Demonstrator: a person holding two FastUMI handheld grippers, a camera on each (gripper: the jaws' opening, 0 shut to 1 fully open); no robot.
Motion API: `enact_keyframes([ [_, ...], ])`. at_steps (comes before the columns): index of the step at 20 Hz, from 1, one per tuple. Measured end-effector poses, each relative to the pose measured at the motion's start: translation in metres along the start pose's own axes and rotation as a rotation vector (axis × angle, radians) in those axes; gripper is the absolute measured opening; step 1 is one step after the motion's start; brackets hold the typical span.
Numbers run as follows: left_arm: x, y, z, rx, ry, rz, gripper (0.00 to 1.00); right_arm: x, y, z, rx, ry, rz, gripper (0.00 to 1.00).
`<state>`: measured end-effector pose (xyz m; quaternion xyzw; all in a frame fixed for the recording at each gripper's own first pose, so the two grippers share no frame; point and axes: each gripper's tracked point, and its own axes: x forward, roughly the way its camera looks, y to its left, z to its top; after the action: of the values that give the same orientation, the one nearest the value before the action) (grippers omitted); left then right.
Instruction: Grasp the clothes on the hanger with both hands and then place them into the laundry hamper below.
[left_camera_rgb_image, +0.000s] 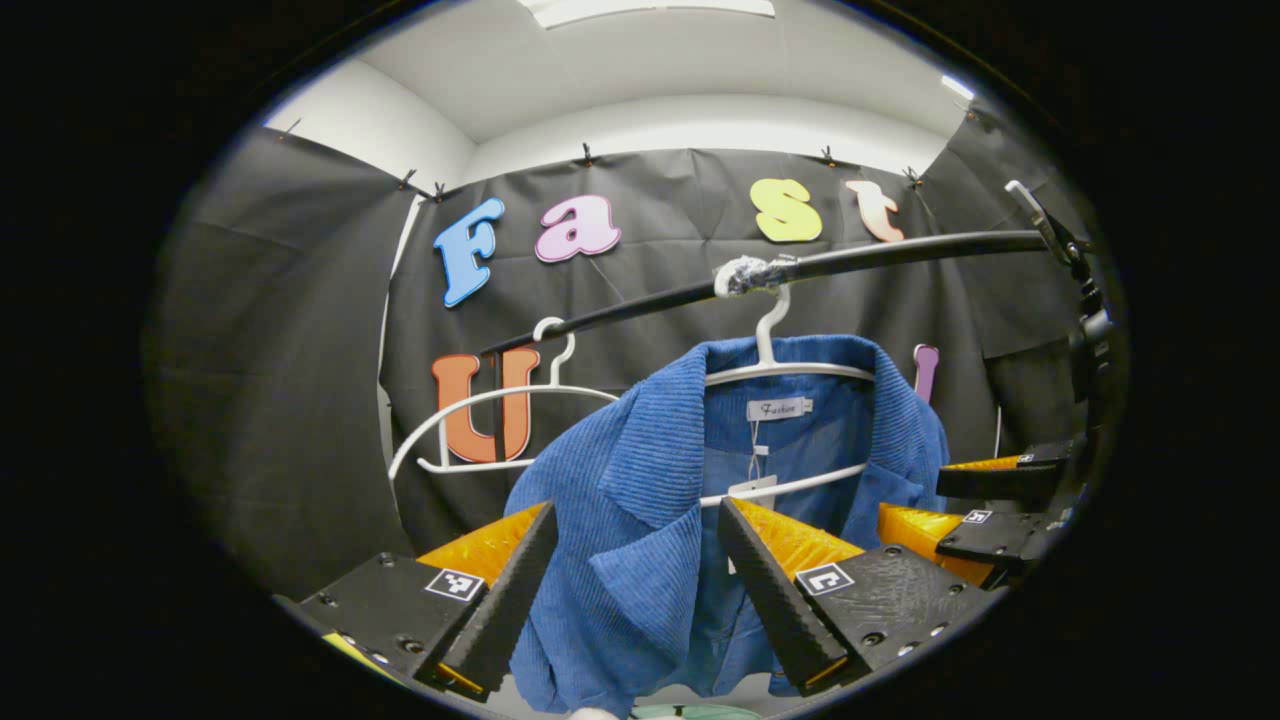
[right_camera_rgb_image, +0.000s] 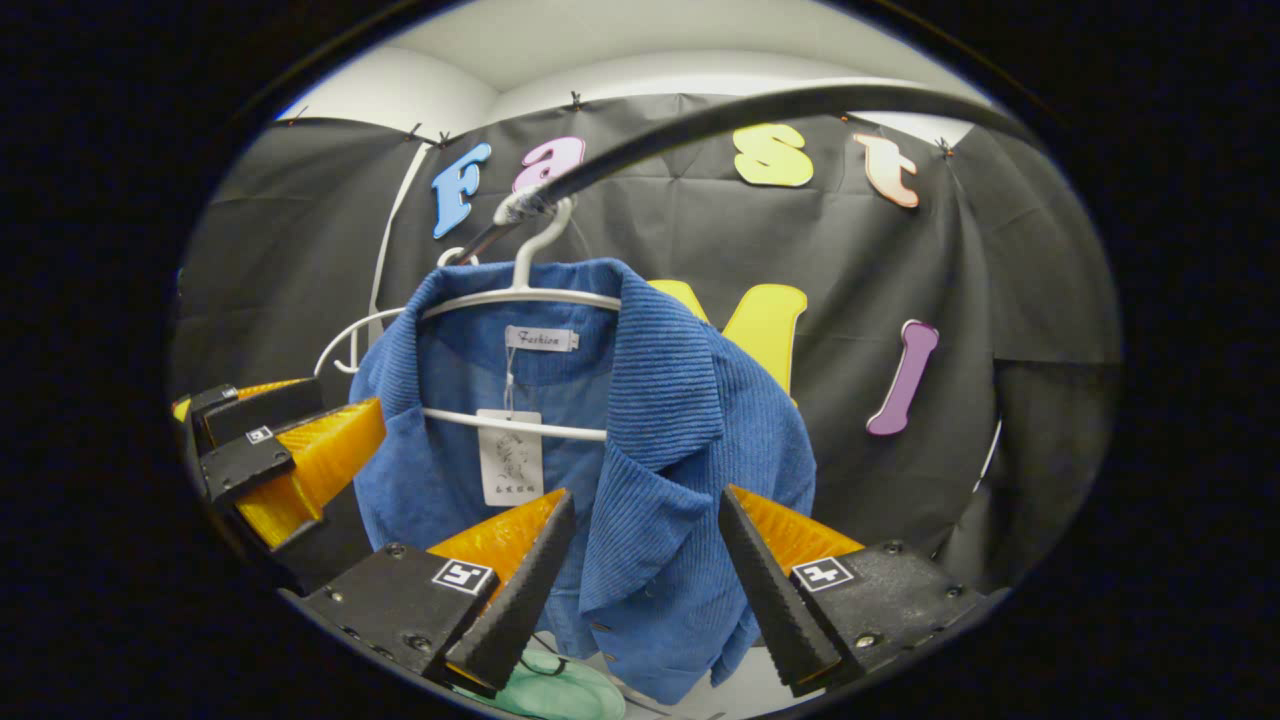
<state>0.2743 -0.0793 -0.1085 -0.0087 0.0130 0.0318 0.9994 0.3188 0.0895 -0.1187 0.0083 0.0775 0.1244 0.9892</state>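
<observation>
A blue corduroy jacket (left_camera_rgb_image: 640, 520) (right_camera_rgb_image: 660, 420) hangs on a white hanger (left_camera_rgb_image: 775, 370) (right_camera_rgb_image: 520, 298) from a black rail (left_camera_rgb_image: 900, 252) (right_camera_rgb_image: 700, 115). In the left gripper view, my left gripper (left_camera_rgb_image: 635, 510) is open, its fingers on either side of the jacket's left lapel. My right gripper (right_camera_rgb_image: 645, 495) is open in the same way around the right lapel. Each gripper also appears in the other's view, the right gripper (left_camera_rgb_image: 1000, 510) at the right edge and the left gripper (right_camera_rgb_image: 270, 450) at the left edge. A pale green rim (right_camera_rgb_image: 560, 690) (left_camera_rgb_image: 690, 712) lies below the jacket.
An empty white hanger (left_camera_rgb_image: 480, 420) (right_camera_rgb_image: 345, 345) hangs on the same rail, to the left of the jacket. The black cloth wall stands close behind. A clamp and stand (left_camera_rgb_image: 1060, 250) hold the rail's right end.
</observation>
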Motion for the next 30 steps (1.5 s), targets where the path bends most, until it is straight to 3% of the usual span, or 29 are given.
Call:
enact_keyframes([
  [5, 0.036, 0.0, -0.017, 0.037, 0.019, 0.047, 0.96, 0.038, -0.001, -0.001, 0.034, -0.005, 0.025, 0.9],
  [8, 0.045, 0.001, -0.025, 0.041, 0.038, 0.065, 0.79, 0.053, -0.001, -0.003, 0.058, -0.013, 0.049, 0.81],
  [9, 0.047, 0.0, -0.027, 0.037, 0.043, 0.055, 0.77, 0.058, -0.003, -0.004, 0.073, -0.016, 0.061, 0.72],
  [12, 0.049, -0.002, -0.031, 0.029, 0.051, 0.043, 0.56, 0.064, -0.004, -0.005, 0.126, -0.023, 0.124, 0.56],
  [13, 0.051, 0.002, -0.032, 0.035, 0.051, 0.064, 0.57, 0.065, -0.007, -0.007, 0.143, -0.026, 0.14, 0.48],
  [16, 0.053, 0.002, -0.037, 0.02, 0.07, 0.067, 0.12, 0.063, -0.012, -0.005, 0.169, -0.032, 0.184, 0.32],
  [17, 0.054, -0.002, -0.037, 0.017, 0.07, 0.059, 0.14, 0.063, -0.014, -0.002, 0.179, -0.032, 0.196, 0.22],
  [18, 0.056, -0.001, -0.038, 0.019, 0.077, 0.07, 0.14, 0.064, -0.014, -0.003, 0.186, -0.029, 0.218, 0.21],
  [19, 0.059, 0.0, -0.039, 0.022, 0.076, 0.065, 0.07, 0.062, -0.011, -0.004, 0.196, -0.023, 0.252, 0.16],
  [21, 0.056, -0.005, -0.037, 0.031, 0.073, 0.053, 0.01, 0.063, -0.012, -0.005, 0.223, -0.023, 0.308, 0.12],
  [24, 0.058, -0.001, -0.036, 0.022, 0.069, 0.038, 0.05, 0.058, -0.01, -0.002, 0.274, -0.023, 0.42, 0.11],
  [30, 0.052, 0.013, -0.016, -0.071, 0.045, 0.035, 0.01, 0.035, -0.012, 0.01, 0.434, -0.027, 0.678, 0.1],
])
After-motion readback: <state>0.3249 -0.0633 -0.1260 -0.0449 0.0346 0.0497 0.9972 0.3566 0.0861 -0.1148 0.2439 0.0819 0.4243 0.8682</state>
